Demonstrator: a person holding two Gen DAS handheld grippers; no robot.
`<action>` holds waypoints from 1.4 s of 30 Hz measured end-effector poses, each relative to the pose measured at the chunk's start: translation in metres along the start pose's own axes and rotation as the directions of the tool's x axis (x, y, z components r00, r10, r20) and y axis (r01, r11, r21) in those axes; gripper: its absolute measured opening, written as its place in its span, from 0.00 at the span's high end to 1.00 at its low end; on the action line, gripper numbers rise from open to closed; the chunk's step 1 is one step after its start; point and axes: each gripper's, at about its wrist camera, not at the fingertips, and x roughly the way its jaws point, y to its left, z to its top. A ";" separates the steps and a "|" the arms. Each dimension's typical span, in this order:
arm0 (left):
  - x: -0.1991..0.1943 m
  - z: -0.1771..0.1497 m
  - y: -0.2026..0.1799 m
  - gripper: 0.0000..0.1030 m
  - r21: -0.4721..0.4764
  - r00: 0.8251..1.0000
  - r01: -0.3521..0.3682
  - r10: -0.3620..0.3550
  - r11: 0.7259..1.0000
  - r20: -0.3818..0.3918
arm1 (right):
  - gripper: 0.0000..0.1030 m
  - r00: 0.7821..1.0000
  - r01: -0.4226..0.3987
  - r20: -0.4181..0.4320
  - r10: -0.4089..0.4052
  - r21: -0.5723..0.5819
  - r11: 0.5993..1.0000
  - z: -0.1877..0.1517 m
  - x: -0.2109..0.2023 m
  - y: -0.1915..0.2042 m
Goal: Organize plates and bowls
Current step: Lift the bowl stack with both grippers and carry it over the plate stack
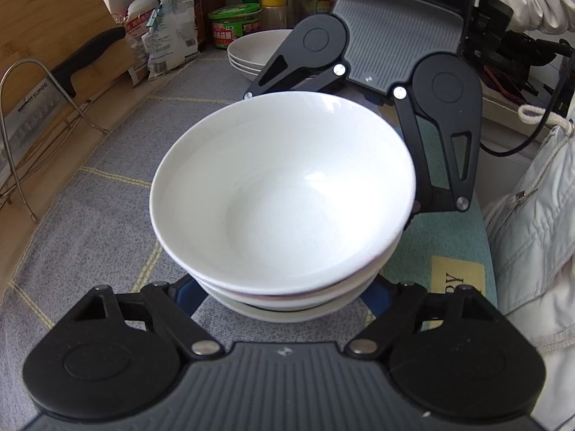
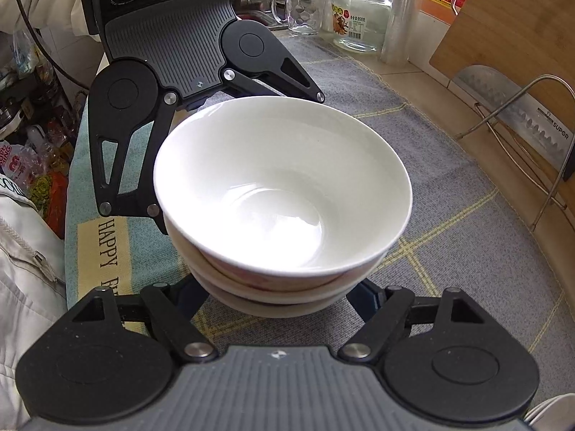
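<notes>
A stack of three white bowls (image 1: 284, 194) stands on the grey checked cloth (image 1: 107, 194); it also shows in the right wrist view (image 2: 284, 186). My left gripper (image 1: 284, 298) is spread wide around the near side of the stack's base, its blue fingers (image 1: 187, 294) mostly hidden under the bowls. My right gripper (image 2: 284, 298) is spread around the opposite side in the same way, and shows from the front in the left wrist view (image 1: 359, 82). Whether the fingers press the bowls is hidden. A second stack of white plates (image 1: 258, 50) sits behind.
A cleaver in a wire rack (image 1: 32, 115) and a wooden board (image 1: 46, 10) stand at one side of the counter. Jars, bottles and packets (image 1: 233, 25) line the back. A glass mug (image 2: 302, 10) and a jar (image 2: 361, 18) stand at the other end. A teal towel (image 2: 104, 251) lies at the front edge.
</notes>
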 end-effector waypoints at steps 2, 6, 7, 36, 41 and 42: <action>0.000 0.000 0.000 0.16 0.002 1.000 0.001 -0.001 1.000 -0.001 | 0.17 1.000 0.000 -0.003 0.000 -0.002 1.000 0.001 0.001 0.000; -0.001 0.001 -0.001 0.16 0.029 1.000 0.001 0.000 1.000 -0.007 | 0.17 1.000 -0.001 -0.005 0.001 -0.006 1.000 -0.001 -0.001 0.002; -0.002 0.002 -0.001 0.16 0.031 1.000 0.003 -0.003 1.000 -0.010 | 0.17 1.000 -0.001 -0.006 0.001 -0.007 1.000 -0.001 -0.001 0.002; -0.005 0.019 -0.013 0.17 0.009 1.000 -0.018 0.018 1.000 -0.009 | 0.17 1.000 -0.003 -0.006 0.003 -0.018 1.000 0.001 -0.030 0.000; 0.004 0.038 -0.022 0.17 0.010 1.000 -0.029 0.029 1.000 -0.005 | 0.17 1.000 0.003 -0.003 -0.003 -0.029 1.000 -0.010 -0.048 -0.004; 0.006 0.043 -0.024 0.17 0.010 1.000 -0.030 0.030 0.999 -0.005 | 0.17 1.000 0.005 -0.002 -0.005 -0.031 1.000 -0.013 -0.052 -0.004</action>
